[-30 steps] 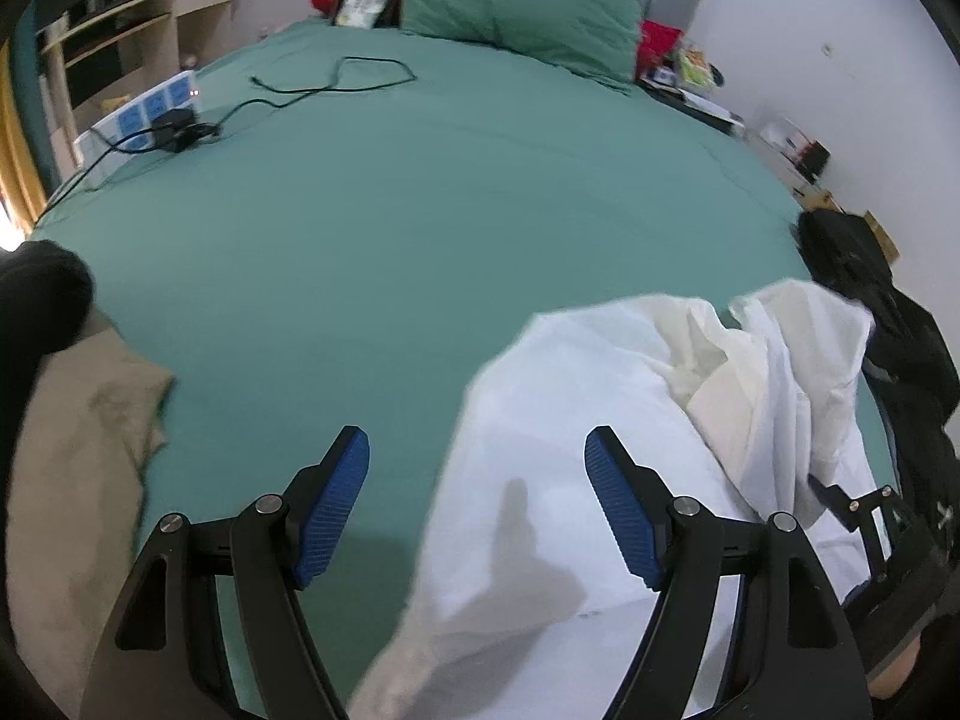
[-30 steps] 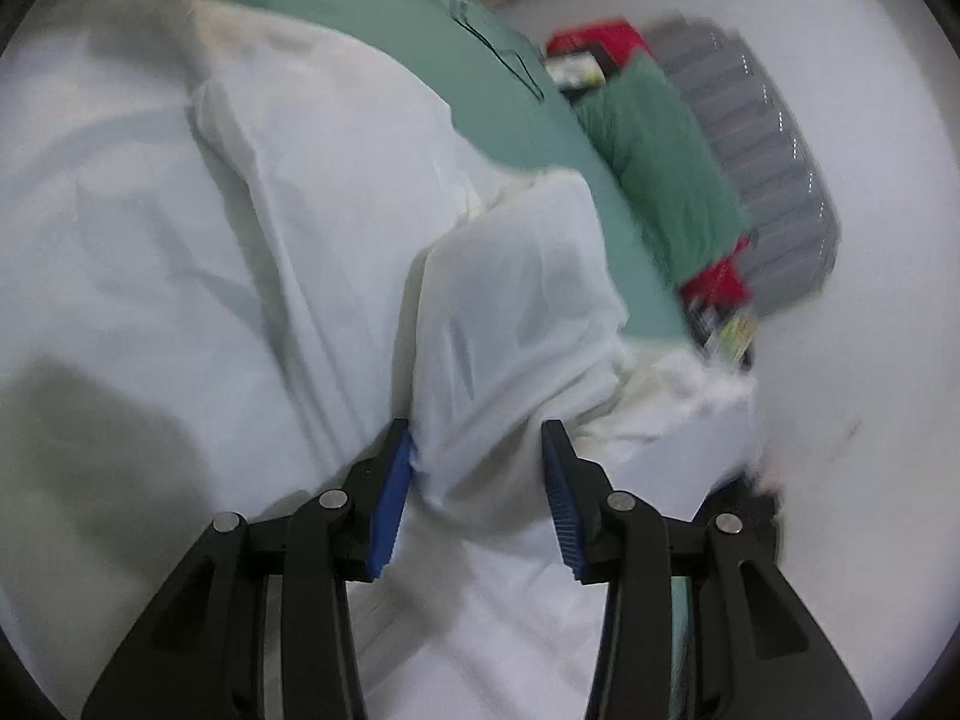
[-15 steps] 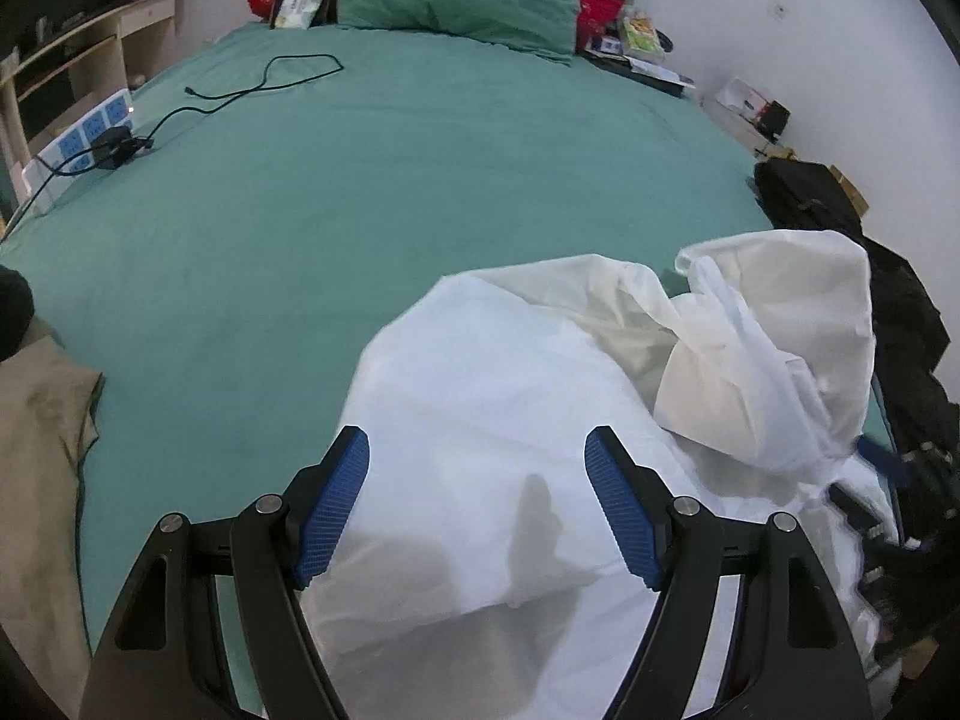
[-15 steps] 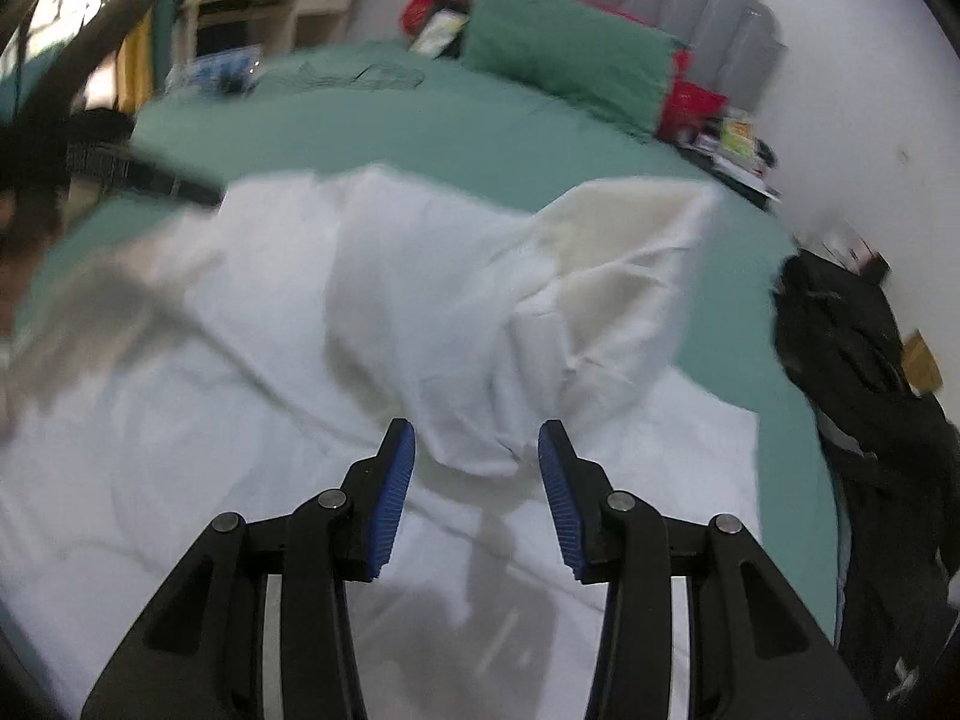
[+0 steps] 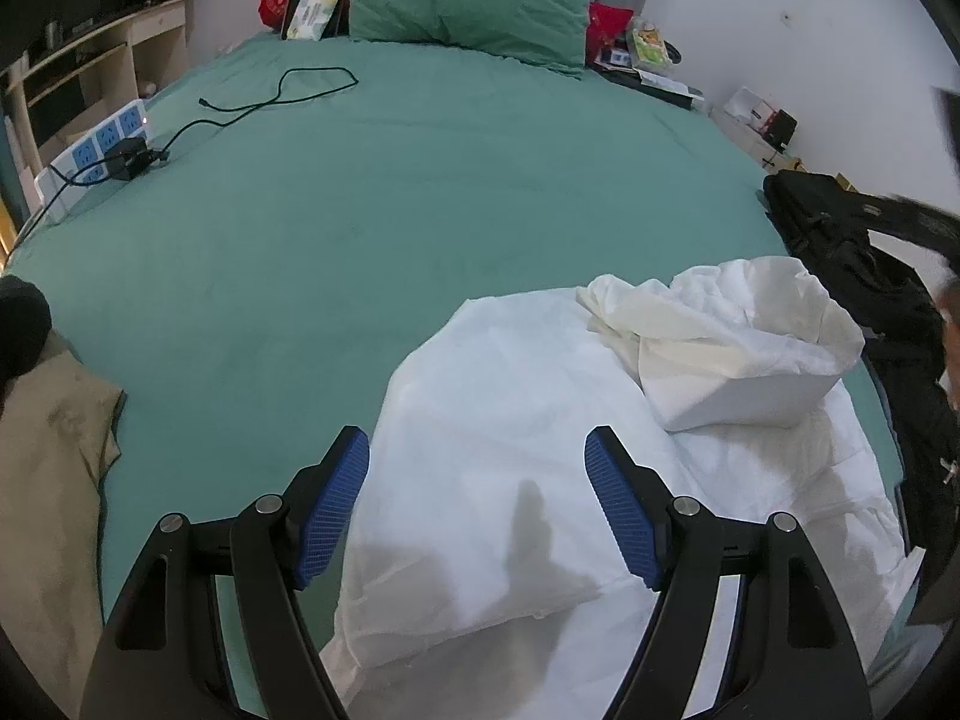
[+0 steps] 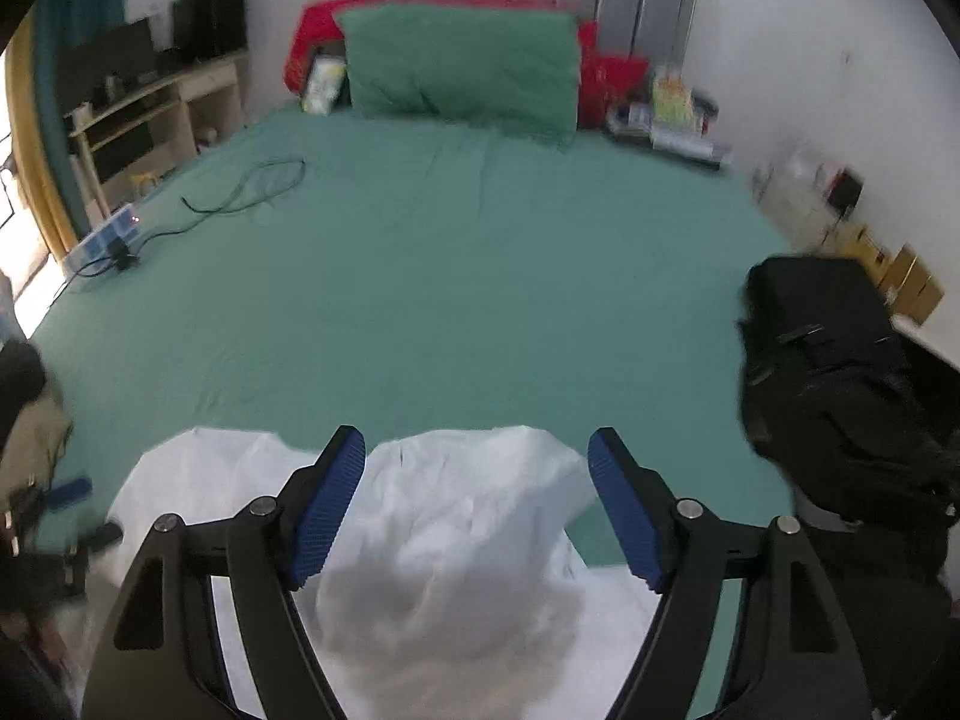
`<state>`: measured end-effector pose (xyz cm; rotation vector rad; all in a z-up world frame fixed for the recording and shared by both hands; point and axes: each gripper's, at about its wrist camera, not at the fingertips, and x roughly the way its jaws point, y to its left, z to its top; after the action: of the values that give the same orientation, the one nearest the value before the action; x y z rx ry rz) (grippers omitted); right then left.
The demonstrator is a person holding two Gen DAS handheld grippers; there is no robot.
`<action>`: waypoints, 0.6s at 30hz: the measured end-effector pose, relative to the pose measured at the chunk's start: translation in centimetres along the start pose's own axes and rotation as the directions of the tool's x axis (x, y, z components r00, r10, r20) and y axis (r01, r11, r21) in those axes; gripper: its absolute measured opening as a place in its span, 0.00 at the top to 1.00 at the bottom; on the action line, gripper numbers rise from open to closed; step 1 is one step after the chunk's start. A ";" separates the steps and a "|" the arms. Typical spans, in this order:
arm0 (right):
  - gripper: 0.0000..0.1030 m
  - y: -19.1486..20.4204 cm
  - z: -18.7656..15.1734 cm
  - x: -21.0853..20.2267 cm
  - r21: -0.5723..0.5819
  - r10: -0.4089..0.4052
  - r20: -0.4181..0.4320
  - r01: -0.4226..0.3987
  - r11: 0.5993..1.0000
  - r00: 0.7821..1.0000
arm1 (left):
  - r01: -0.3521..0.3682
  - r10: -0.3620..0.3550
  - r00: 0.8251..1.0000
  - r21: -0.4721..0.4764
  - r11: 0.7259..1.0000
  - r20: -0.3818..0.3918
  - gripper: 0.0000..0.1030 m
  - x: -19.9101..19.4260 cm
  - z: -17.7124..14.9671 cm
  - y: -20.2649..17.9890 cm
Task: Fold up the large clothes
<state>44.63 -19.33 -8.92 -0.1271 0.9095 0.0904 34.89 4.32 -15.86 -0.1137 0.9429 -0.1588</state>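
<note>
A large white garment (image 5: 540,420) lies crumpled on the near right of the green bed (image 5: 420,192), with a bunched fold (image 5: 738,348) at its far right. My left gripper (image 5: 477,498) is open and empty, hovering above the garment's near part. In the right wrist view the white garment (image 6: 456,516) lies below my right gripper (image 6: 477,498), which is open and empty above it. The left gripper's blue fingertips (image 6: 69,491) show blurred at the left edge.
A tan garment (image 5: 48,456) lies at the bed's near left. A black bag (image 6: 840,396) sits at the right edge. A black cable (image 5: 276,96) and power strip (image 5: 102,144) lie far left. A green pillow (image 5: 468,0) is at the head.
My right gripper let go of the white fold, opened wide and pulled back and up. The bunched fold dropped onto the garment. My left gripper stayed open and drew back a little.
</note>
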 end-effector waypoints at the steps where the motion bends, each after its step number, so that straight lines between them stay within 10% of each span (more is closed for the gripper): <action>1: 0.26 -0.1 0.9 2.0 -0.001 -0.001 -0.067 0.000 1.000 0.998 | -0.003 0.003 1.000 -0.001 1.000 0.002 0.24 0.0 0.1 0.0; 6: 0.26 -1.1 -0.2 8.2 0.011 -0.007 -0.280 0.011 1.000 0.960 | -0.003 0.002 1.000 -0.024 1.000 -0.009 0.24 0.2 0.3 0.6; 13: 0.26 -3.4 -6.0 8.5 0.085 0.089 -0.290 -0.067 0.994 0.953 | 0.097 -0.100 0.993 -0.063 0.993 -0.055 0.24 -0.2 -1.3 -0.7; 18: 0.58 -5.0 -10.0 6.2 0.154 0.185 -0.212 -0.154 0.976 0.960 | 0.249 -0.267 0.958 -0.161 0.955 -0.102 0.24 -0.6 -3.2 -3.9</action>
<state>41.27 -25.57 -19.59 0.0703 1.1498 0.1756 31.62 0.47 -16.62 -0.3682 1.0600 -0.3416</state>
